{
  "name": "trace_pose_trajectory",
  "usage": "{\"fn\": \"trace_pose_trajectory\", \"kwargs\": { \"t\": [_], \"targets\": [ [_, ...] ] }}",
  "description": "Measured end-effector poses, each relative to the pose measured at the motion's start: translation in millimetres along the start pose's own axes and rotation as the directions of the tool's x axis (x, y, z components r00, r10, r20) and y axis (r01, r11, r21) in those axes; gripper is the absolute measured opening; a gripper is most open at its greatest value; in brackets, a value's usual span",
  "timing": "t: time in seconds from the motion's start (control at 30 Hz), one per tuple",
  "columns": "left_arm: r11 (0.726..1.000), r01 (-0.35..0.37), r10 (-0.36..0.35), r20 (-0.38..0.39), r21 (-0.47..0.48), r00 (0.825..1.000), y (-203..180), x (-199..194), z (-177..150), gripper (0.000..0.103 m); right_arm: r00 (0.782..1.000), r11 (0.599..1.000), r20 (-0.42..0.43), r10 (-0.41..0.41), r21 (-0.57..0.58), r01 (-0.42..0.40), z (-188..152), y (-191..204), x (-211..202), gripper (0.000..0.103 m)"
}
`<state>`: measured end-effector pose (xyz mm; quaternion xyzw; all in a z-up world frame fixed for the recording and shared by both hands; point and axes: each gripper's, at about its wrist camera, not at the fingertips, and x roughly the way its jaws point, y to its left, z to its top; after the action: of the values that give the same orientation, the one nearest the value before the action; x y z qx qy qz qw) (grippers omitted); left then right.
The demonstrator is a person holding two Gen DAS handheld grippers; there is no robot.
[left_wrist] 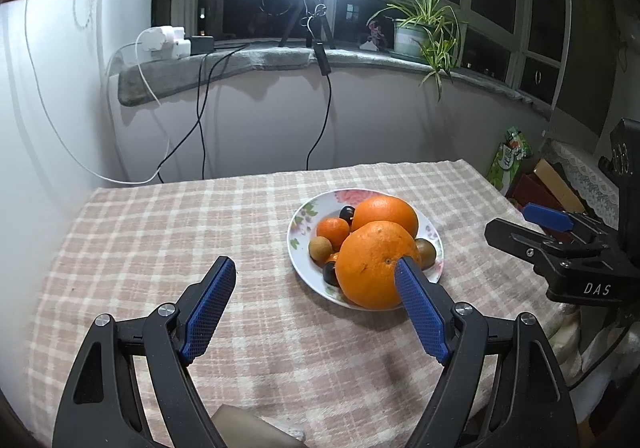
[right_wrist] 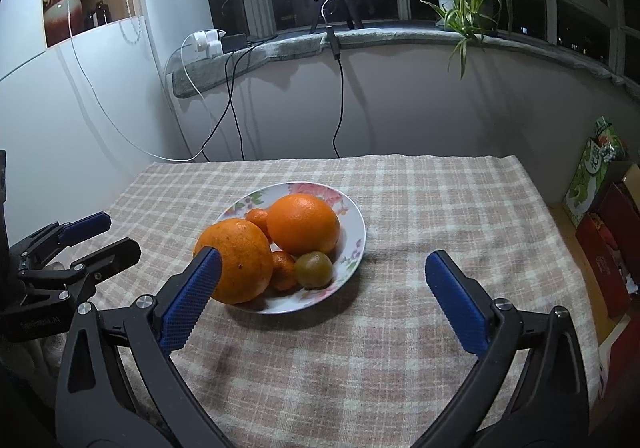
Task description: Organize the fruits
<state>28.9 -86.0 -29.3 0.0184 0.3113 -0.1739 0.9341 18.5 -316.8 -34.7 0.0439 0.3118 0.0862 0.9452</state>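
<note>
A floral plate (left_wrist: 298, 244) (right_wrist: 356, 244) sits on the checked tablecloth and holds two big oranges (left_wrist: 372, 266) (right_wrist: 302, 224), small tangerines (left_wrist: 333, 232) (right_wrist: 258, 217), brownish-green fruits (left_wrist: 320, 248) (right_wrist: 314, 268) and dark small fruits (left_wrist: 346, 213). My left gripper (left_wrist: 318, 288) is open and empty, near and left of the plate; its right finger overlaps the near orange in view. My right gripper (right_wrist: 324, 272) is open and empty, in front of the plate. Each gripper shows at the edge of the other's view (left_wrist: 532, 224) (right_wrist: 104, 236).
The checked tablecloth (left_wrist: 160, 232) (right_wrist: 440, 199) covers the table. Boxes and a green packet (right_wrist: 592, 175) stand off the right edge. A sill behind holds a ring light tripod (left_wrist: 308, 23), a potted plant (left_wrist: 416, 31) and chargers with hanging cables.
</note>
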Motion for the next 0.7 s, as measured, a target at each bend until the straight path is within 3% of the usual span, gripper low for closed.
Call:
{"fn": "trace_pose_trajectory", "kwargs": {
  "t": [0.7],
  "targets": [
    [1.0, -0.009, 0.009, 0.008, 0.001, 1.0, -0.4, -2.4, 1.1, 0.082, 1.0, 1.0, -0.01, -0.015, -0.005, 0.015, 0.0, -2.4, 3.1, 0.103]
  ]
}}
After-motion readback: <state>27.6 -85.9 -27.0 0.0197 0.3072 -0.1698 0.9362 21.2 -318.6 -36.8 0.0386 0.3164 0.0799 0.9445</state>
